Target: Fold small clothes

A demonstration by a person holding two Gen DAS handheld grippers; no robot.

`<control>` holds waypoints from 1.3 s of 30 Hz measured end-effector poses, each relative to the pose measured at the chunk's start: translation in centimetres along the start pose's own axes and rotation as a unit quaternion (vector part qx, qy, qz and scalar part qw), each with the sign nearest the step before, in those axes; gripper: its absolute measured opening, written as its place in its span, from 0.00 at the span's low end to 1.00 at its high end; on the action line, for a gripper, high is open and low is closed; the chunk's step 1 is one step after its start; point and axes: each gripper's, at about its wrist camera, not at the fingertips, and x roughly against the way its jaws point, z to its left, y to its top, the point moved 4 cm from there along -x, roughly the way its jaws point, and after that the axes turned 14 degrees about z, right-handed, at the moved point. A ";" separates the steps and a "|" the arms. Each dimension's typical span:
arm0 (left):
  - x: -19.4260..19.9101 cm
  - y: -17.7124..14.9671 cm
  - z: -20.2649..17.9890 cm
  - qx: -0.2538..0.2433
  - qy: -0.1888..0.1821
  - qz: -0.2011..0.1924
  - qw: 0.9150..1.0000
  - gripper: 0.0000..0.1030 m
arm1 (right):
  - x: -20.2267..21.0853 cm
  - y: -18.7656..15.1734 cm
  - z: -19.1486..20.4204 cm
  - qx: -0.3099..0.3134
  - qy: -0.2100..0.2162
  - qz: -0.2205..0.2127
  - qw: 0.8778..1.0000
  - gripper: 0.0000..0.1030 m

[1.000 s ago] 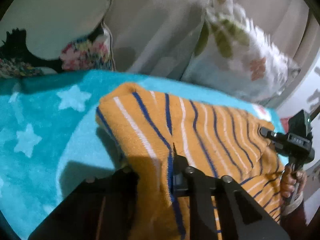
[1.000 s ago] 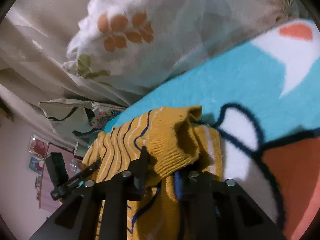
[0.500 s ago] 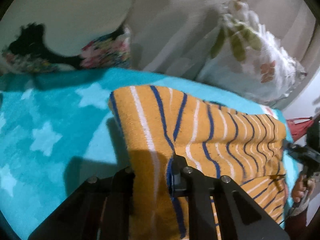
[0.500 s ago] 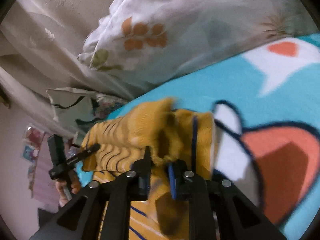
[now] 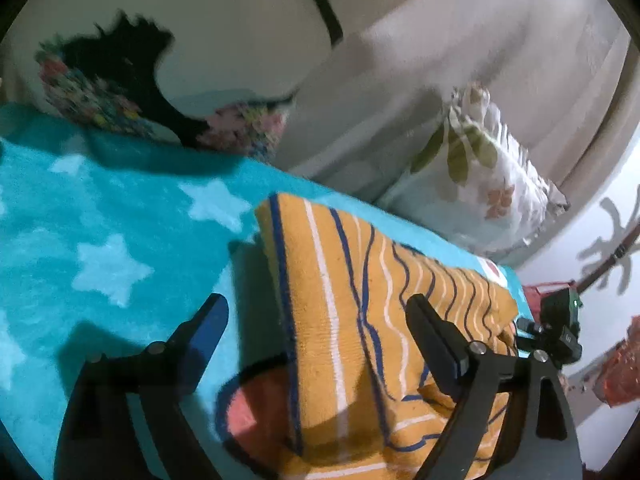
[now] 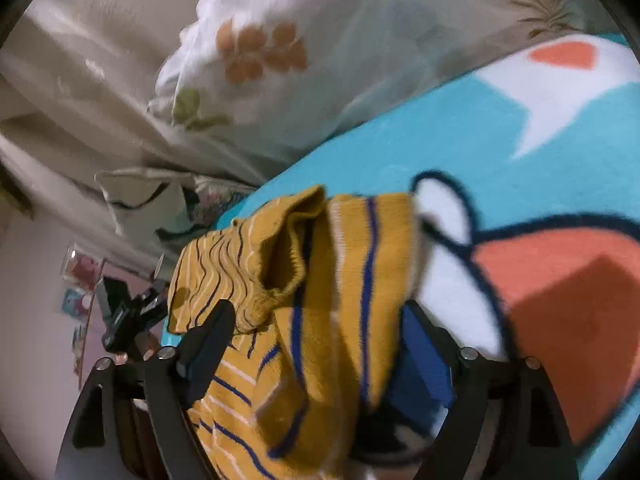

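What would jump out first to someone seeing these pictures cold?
The mustard-yellow striped garment lies folded on a turquoise star-patterned blanket. Black two-finger tools frame it: the left gripper and right gripper both stand spread wide around the cloth. Behind sits a white floral pillow.

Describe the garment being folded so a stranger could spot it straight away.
Start at the turquoise star blanket covering the bed. On it, in front of the leaf-print pillow, lies a knit top. Only it is mustard yellow with thin navy and white stripes.

Black hand-held gripper (image 5: pixel 316 336), blue pads (image 5: pixel 208 332), silver screws
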 end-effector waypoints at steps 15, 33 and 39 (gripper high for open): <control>-4.5 0.9 -7.4 -0.048 0.034 0.050 0.997 0.20 | -4.0 2.0 3.4 0.008 -0.023 -0.002 1.000 0.28; -3.4 4.6 -3.9 0.006 0.163 0.017 0.986 0.55 | 0.6 6.7 -2.5 -0.119 -0.028 -0.080 0.989 0.60; 4.7 -1.3 -2.9 0.000 0.232 -0.030 0.972 0.68 | 7.1 1.7 0.3 -0.085 -0.012 -0.102 0.991 0.62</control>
